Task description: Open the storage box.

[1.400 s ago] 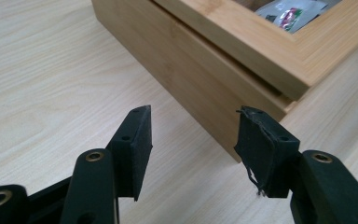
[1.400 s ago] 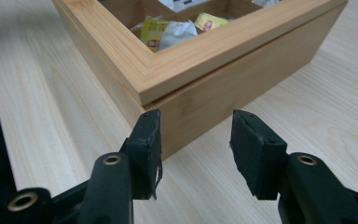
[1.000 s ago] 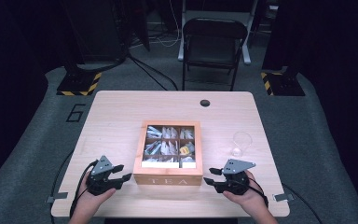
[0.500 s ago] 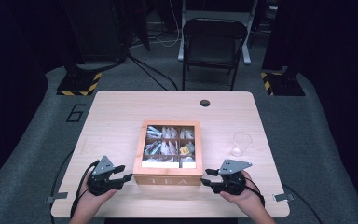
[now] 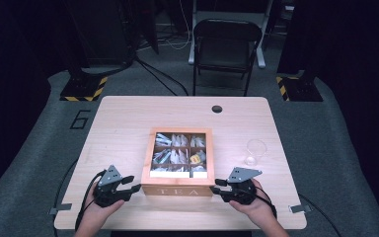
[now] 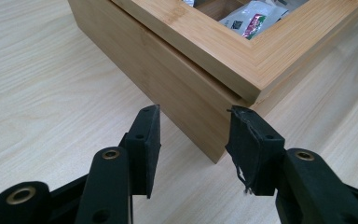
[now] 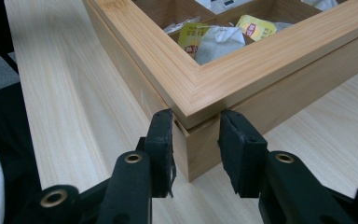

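Right now a wooden tea box (image 5: pixel 179 189), with "TEA" on its front face, sits near the front middle of the light wooden counter (image 5: pixel 128 118). Its framed lid lies flat on top, and through it show compartments stuffed with tea packets (image 5: pixel 177 150), one of them yellow.

The left claw (image 5: pixel 134 186), held in the person's left hand (image 5: pixel 98 210), points at the box's near left corner. In the left gripper view its two black jaws stand apart on either side of that corner, at the height of the seam between lid and base. They have just been closing, yet a gap shows between each pad and the wood, so the claw is narrowed but grips nothing.

The right claw (image 5: pixel 216 186), held in the right hand (image 5: pixel 256 207), points at the near right corner. In the right gripper view its jaws straddle that corner at the lid seam, much closer to the wood than on the other side. They too have just been closing. Whether the pads actually press on the box I cannot tell.

A clear plastic cup (image 5: pixel 255 150) stands well apart on the right of the counter. A dark round hole (image 5: pixel 217 108) lies near the far edge, and a black folding chair (image 5: pixel 224 47) stands behind the counter.
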Motion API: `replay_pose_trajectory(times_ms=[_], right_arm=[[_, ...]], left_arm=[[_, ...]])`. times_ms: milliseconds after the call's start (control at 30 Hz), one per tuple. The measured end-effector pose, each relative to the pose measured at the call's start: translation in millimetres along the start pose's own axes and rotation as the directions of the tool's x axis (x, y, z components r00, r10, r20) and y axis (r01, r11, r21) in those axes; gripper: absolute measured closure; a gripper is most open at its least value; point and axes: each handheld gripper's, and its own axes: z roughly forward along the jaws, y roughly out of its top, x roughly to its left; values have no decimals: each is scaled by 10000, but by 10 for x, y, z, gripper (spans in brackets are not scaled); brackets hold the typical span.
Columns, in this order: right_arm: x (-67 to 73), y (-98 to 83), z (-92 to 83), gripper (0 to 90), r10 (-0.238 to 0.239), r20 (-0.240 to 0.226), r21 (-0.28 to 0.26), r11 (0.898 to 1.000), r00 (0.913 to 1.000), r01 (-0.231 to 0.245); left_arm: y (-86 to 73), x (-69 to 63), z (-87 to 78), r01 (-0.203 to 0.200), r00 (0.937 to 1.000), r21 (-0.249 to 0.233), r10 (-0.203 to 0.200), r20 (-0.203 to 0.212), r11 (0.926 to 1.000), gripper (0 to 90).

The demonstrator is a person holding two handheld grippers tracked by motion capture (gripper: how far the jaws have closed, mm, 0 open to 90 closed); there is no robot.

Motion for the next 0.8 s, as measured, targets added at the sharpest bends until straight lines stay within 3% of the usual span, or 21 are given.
replay_pose_trajectory(times_ms=[233, 533, 800], right_arm=[[-8, 14, 6, 645, 78, -23, -87, 9999, 10000, -78], [-30, 82, -57, 644, 544, -265, -386, 9977, 9982, -554], [-39, 133, -95, 645, 619, -298, -417, 9971, 9976, -631]], left_arm=[[5, -7, -8, -40, 10000, -45, 40, 3, 10000, 538], [38, -33, -25, -77, 10000, -287, 77, -20, 9996, 541], [103, -72, -68, -187, 9995, -365, 196, 239, 9992, 548]])
